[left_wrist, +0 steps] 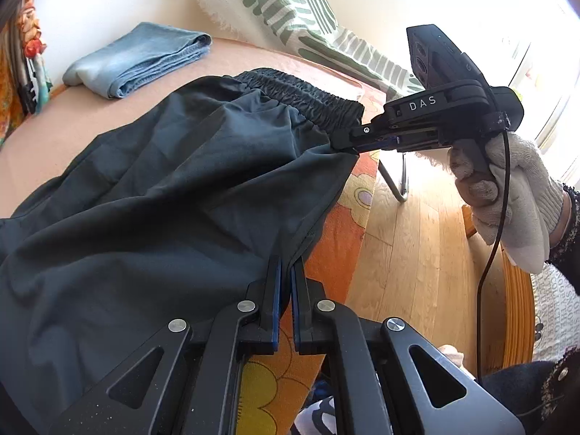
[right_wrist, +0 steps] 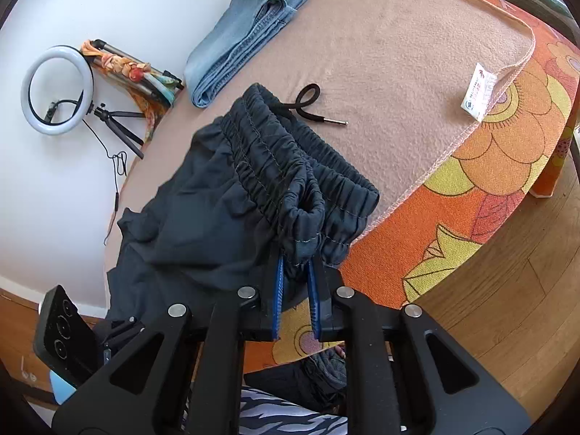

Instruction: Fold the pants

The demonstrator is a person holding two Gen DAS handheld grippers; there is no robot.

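Note:
Dark pants lie spread on a pink blanket, their elastic waistband at the far end. My left gripper is shut on the pants' side edge near the blanket's rim. A gloved hand holds my right gripper, which is shut on the waistband's corner. In the right wrist view the gathered waistband is pinched between the blue pads of that gripper, lifted and doubled over the pants. A black drawstring trails onto the blanket.
Folded blue jeans lie at the blanket's far side. An orange flowered cover hangs over the edge above a wooden floor. A striped pillow leans behind. A ring light on a tripod stands by the wall.

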